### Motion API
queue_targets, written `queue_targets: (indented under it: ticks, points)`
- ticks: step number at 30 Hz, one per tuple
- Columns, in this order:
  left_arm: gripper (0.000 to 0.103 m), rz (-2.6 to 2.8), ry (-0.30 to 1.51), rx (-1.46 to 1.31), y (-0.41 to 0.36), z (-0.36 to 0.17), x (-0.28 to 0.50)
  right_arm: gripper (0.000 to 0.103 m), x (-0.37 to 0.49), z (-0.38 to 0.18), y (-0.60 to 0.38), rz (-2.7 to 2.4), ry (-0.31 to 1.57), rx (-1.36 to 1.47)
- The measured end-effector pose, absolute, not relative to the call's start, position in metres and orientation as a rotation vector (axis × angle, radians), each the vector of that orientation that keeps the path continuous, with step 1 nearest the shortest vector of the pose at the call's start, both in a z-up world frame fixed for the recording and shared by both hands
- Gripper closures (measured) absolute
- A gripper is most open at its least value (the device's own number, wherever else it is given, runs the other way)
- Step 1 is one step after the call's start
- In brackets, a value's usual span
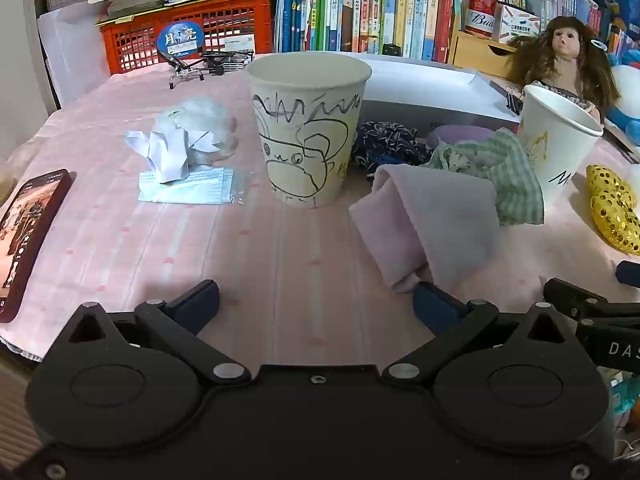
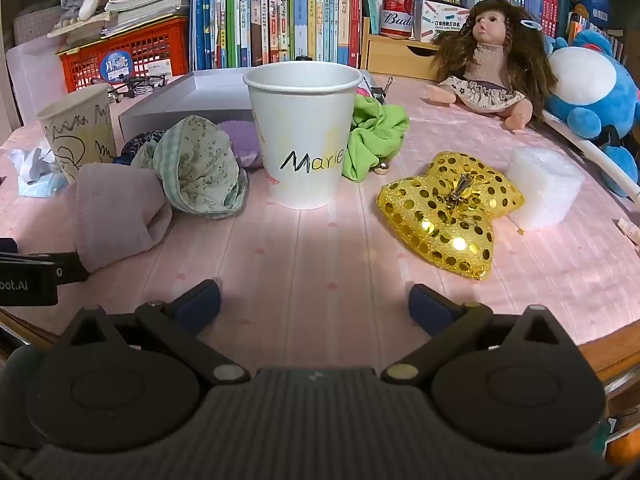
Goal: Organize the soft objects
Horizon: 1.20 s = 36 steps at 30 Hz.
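Note:
A paper cup with a black doodle (image 1: 308,132) stands ahead of my left gripper (image 1: 316,300), which is open and empty; its right finger sits just by the near end of a folded pink cloth (image 1: 432,228). A white cup marked "Marie" (image 2: 302,136) stands ahead of my right gripper (image 2: 314,300), also open and empty. Around it lie the pink cloth (image 2: 116,212), a green checked floral cloth (image 2: 196,168), a lime green cloth (image 2: 376,136), a purple cloth (image 2: 240,140), a gold sequin bow (image 2: 448,208) and a white foam roll (image 2: 544,188).
A phone (image 1: 28,232) lies at the left edge. Crumpled paper, white fluff and a packaged mask (image 1: 184,160) lie left of the doodle cup. A grey box (image 2: 192,96), a doll (image 2: 488,60), a blue plush (image 2: 592,88), a red crate and bookshelves stand behind.

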<state>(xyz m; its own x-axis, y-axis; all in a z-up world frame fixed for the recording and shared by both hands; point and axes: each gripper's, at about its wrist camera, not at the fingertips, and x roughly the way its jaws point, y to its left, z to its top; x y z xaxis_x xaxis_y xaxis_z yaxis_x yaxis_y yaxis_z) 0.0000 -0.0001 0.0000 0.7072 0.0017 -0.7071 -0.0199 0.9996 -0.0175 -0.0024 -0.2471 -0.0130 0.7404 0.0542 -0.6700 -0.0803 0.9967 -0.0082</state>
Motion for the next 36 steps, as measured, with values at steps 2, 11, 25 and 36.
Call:
queue_targets:
  ticks: [2,11,25,36]
  points:
    - [0.000,0.014,0.786,-0.022,0.0000,-0.0001,0.0000,0.000,-0.0024,-0.0131,-0.2470,0.075,0.739,-0.033]
    - [0.000,0.014,0.791,-0.022,0.0010,0.0005,0.0007,0.000,-0.0030,-0.0129,-0.2466,0.072,0.732,-0.034]
    - [0.000,0.018,0.789,-0.017,0.0003,0.0017,-0.0001,0.000,-0.0037,-0.0132,-0.2464,0.071,0.729,-0.035]
    - [0.000,0.018,0.788,-0.016,-0.0001,0.0018,-0.0003,0.000,-0.0044,-0.0132,-0.2463,0.071,0.727,-0.035]
